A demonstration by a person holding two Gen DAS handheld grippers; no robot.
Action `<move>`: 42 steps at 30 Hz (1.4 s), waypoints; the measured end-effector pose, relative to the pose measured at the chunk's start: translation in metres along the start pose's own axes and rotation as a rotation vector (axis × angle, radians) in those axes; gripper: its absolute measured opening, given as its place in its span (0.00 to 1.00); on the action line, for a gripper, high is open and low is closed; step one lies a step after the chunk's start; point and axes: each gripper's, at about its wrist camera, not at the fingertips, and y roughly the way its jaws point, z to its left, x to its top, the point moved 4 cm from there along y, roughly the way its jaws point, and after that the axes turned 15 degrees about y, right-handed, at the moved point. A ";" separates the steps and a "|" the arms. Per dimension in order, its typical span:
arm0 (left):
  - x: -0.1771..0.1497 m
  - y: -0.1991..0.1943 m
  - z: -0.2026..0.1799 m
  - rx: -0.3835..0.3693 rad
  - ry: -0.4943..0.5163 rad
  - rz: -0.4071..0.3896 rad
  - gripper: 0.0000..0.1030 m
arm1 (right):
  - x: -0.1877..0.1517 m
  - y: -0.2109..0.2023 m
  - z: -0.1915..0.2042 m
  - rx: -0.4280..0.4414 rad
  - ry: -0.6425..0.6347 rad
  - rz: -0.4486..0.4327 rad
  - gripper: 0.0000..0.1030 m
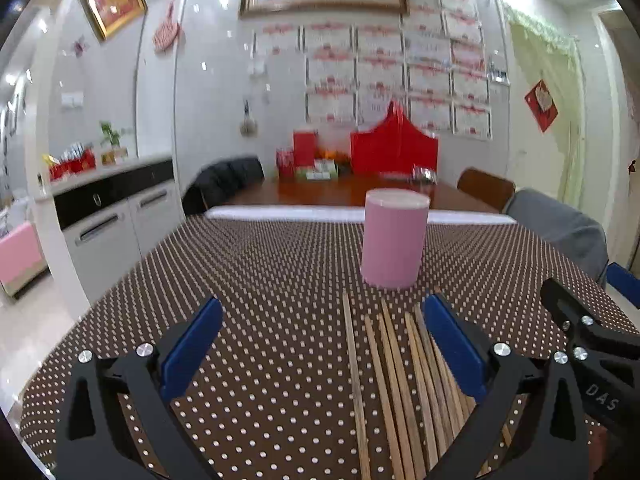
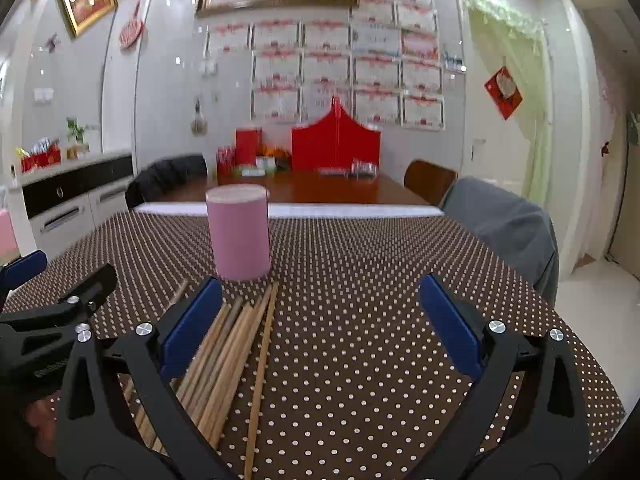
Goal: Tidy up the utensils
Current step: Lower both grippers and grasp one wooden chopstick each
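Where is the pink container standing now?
The pink container stands upright on the dotted tablecloth, just beyond the far tips of the wooden chopsticks; right of centre in the left wrist view.

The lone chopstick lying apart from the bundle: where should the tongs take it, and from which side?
Probably from above, near the middle of the lone chopstick, fingers straddling it crosswise. It lies flat on the dotted tablecloth, a gap separating it from the bundle, pointing toward the pink cup. The open right tongs hover nearest.

Both cams sit low over the worktop point(image 1: 280, 264), facing fwd toward the far wall. Left view looks from the left, right view from the right; both share pink cup point(image 1: 394, 238) & chopsticks point(image 1: 400, 380), close up.
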 end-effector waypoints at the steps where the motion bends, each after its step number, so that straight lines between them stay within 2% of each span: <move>1: -0.002 0.005 0.001 -0.019 -0.006 0.026 0.96 | -0.001 0.004 0.001 -0.013 -0.012 0.024 0.94; 4: -0.007 0.016 0.003 -0.051 -0.013 0.088 0.96 | -0.006 0.021 0.004 -0.024 -0.039 0.108 0.94; 11: -0.013 0.036 0.003 -0.071 -0.002 0.204 0.96 | -0.020 0.054 0.005 -0.044 -0.060 0.281 0.94; 16: -0.021 0.058 0.002 -0.107 -0.006 0.305 0.96 | -0.026 0.081 -0.005 -0.068 -0.003 0.409 0.94; 22: -0.023 0.075 0.004 -0.098 -0.007 0.378 0.96 | -0.033 0.100 -0.008 -0.082 0.010 0.494 0.94; 26: -0.026 0.086 0.005 -0.097 -0.010 0.420 0.96 | -0.036 0.102 -0.004 -0.074 -0.013 0.514 0.94; 30: -0.030 0.096 0.002 -0.102 0.007 0.460 0.96 | -0.041 0.113 -0.004 -0.129 -0.042 0.552 0.94; 32: -0.033 0.101 0.000 -0.118 0.007 0.480 0.96 | -0.044 0.119 -0.004 -0.128 -0.040 0.585 0.92; 33: -0.036 0.104 -0.001 -0.129 0.006 0.495 0.96 | -0.043 0.120 -0.004 -0.125 -0.037 0.584 0.88; 35: -0.037 0.108 -0.003 -0.125 0.024 0.512 0.88 | -0.042 0.121 -0.003 -0.097 -0.042 0.581 0.70; 37: -0.034 0.106 -0.001 -0.119 0.026 0.490 0.56 | -0.040 0.118 0.004 -0.045 -0.062 0.575 0.37; 38: -0.032 0.106 0.002 -0.114 0.027 0.481 0.46 | -0.041 0.117 0.008 -0.027 -0.076 0.573 0.31; 40: -0.031 0.107 0.006 -0.108 0.012 0.478 0.07 | -0.043 0.115 0.013 0.001 -0.090 0.574 0.10; 42: -0.032 0.108 0.010 -0.131 -0.015 0.473 0.06 | -0.043 0.116 0.014 0.011 -0.086 0.576 0.07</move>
